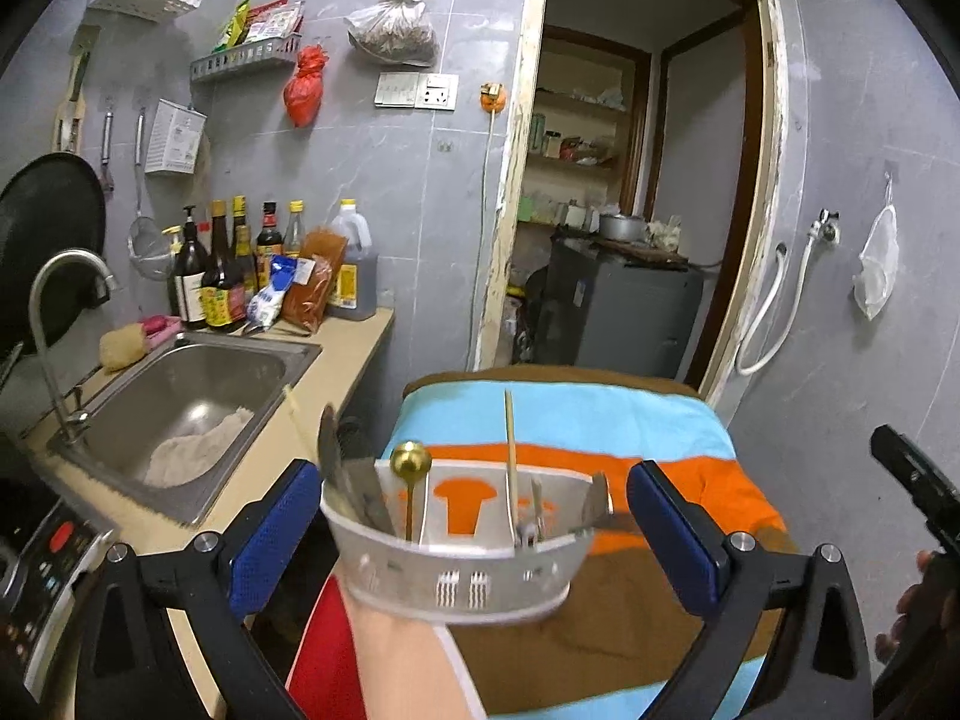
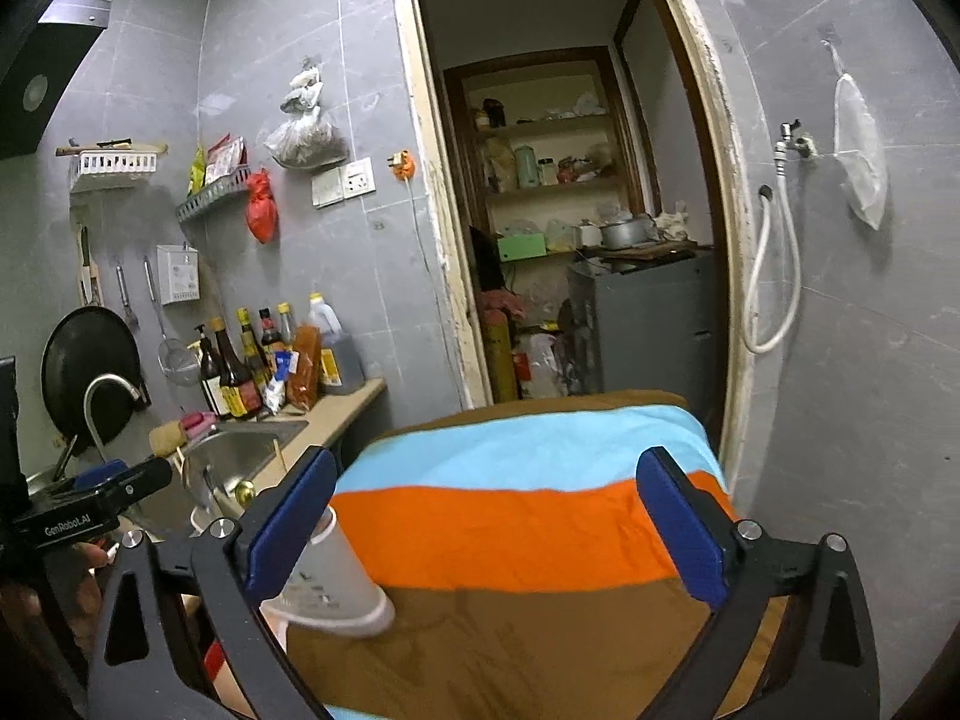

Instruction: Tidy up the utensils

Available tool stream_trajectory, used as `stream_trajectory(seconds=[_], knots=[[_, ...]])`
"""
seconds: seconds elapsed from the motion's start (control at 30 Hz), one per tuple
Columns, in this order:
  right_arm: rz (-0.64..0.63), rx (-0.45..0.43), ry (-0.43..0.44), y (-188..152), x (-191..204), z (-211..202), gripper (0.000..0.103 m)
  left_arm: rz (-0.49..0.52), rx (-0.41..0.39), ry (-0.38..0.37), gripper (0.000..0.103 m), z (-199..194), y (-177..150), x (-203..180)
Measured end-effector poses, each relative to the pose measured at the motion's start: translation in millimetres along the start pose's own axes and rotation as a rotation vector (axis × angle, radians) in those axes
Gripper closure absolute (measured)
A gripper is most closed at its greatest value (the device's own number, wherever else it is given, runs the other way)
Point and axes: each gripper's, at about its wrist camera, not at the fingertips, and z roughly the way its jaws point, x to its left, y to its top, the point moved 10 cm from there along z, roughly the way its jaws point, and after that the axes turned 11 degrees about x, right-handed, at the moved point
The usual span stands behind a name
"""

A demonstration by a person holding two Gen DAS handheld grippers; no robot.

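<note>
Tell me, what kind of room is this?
Most likely a small home kitchen: a steel sink set in the counter, sauce bottles against the tiled wall, and a black pan hanging beside them.

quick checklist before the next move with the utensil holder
1. Left gripper open, pads clear of holder: ok
2. Right gripper open and empty: ok
3. Holder upright on the striped cloth: ok
4. Gold spoon, chopstick and knife standing inside holder: ok
5. Utensils left over outside the holder: cannot tell
6. Holder sits near the cloth's left edge, stable: cannot tell
</note>
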Motion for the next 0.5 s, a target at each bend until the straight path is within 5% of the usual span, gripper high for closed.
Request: stream_trajectory(seconds=[0.5], knots=[[-0.01, 0.022, -0.042, -49, -21, -85, 0.002, -0.03, 0.021, 0.049, 0.0, -68, -66, -5]])
